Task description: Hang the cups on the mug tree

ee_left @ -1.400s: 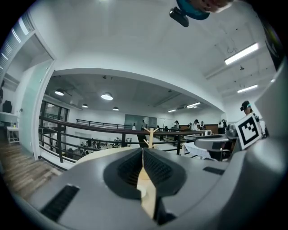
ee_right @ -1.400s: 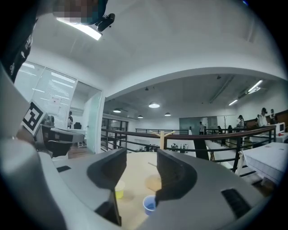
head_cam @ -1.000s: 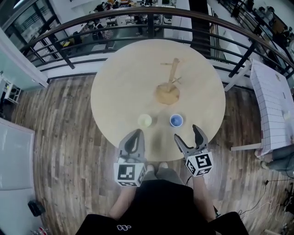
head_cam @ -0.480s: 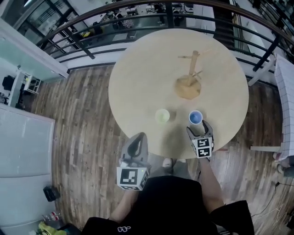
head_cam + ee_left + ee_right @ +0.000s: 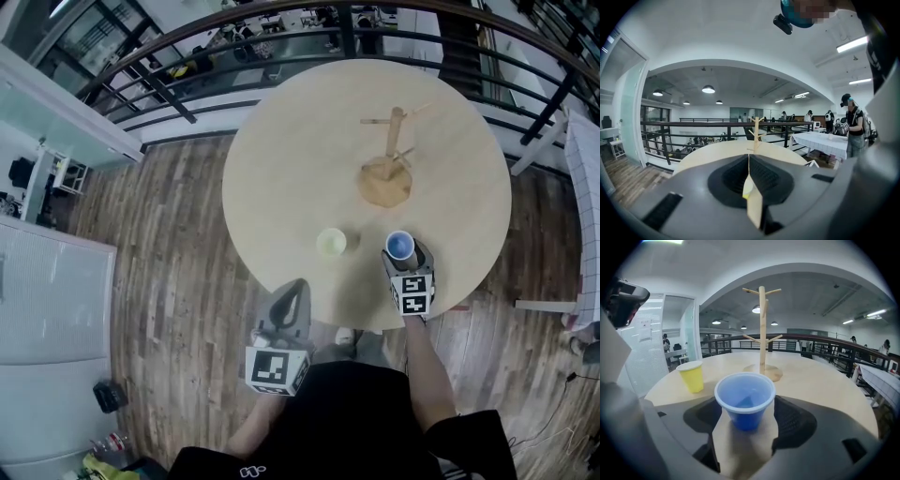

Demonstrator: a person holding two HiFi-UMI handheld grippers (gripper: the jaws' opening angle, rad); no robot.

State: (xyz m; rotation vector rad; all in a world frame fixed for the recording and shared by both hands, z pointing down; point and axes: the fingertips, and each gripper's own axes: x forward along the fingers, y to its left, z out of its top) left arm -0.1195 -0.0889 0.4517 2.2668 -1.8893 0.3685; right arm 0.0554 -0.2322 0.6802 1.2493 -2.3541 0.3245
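The blue cup (image 5: 399, 246) is stood between the spread jaws of the right hand-held gripper (image 5: 402, 255), so that gap is taken. Bare counter (image 5: 281, 169) is left from there to the mug tree (image 5: 392, 150). The yellow cup (image 5: 331, 243) is set near on the left; beyond it the counter is unobstructed.

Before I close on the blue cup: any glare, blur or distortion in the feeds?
Head view: heavy fisheye, table evenly lit, soft shadow near the blue cup. Right gripper view: blue cup sharp between the open jaws, yellow cup and mug tree clear, corners vignetted black. Left gripper view: the shut jaws are close and blurred, ceiling strip light bright.
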